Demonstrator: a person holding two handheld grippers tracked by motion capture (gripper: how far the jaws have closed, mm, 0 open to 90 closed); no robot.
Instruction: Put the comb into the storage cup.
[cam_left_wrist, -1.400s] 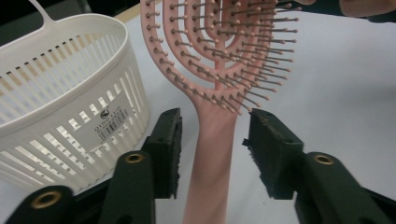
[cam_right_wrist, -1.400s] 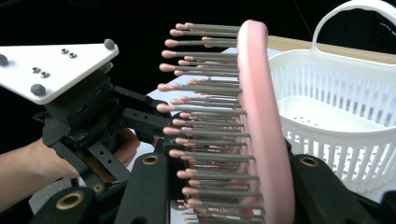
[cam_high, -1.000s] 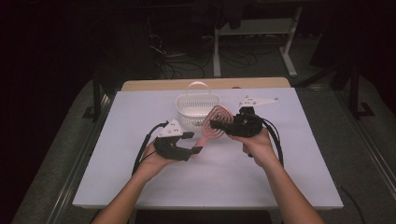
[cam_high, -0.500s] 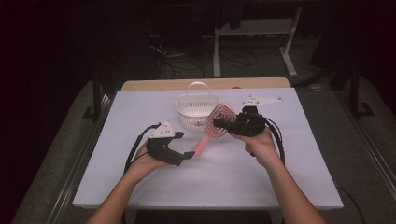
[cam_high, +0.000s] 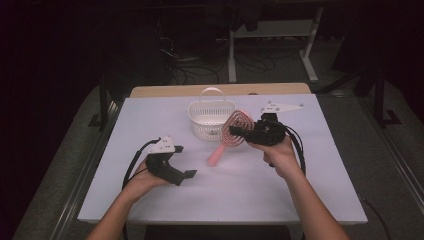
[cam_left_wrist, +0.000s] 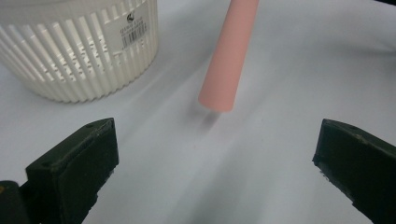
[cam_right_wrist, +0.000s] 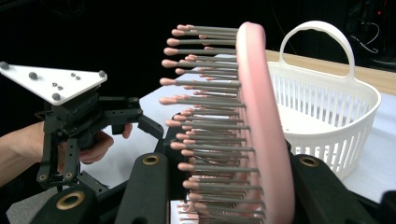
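Beside the basket (cam_high: 211, 120), my right gripper (cam_high: 234, 132) clamps the pink hairbrush (cam_high: 232, 131) head for dropping in; left gripper (cam_high: 189, 174) just opened, empty.

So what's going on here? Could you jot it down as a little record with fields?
Setting: white table, dark room behind
Item in hand: pink hairbrush
Right gripper: shut on the brush's head, bristles sideways
Brush handle: slants down toward the table
Left gripper: jaws have just been opening, nothing between them, short of the handle's end
Nearby: white basket with a carry handle, standing just beyond the brush
Likely aim: brush into basket, a guess
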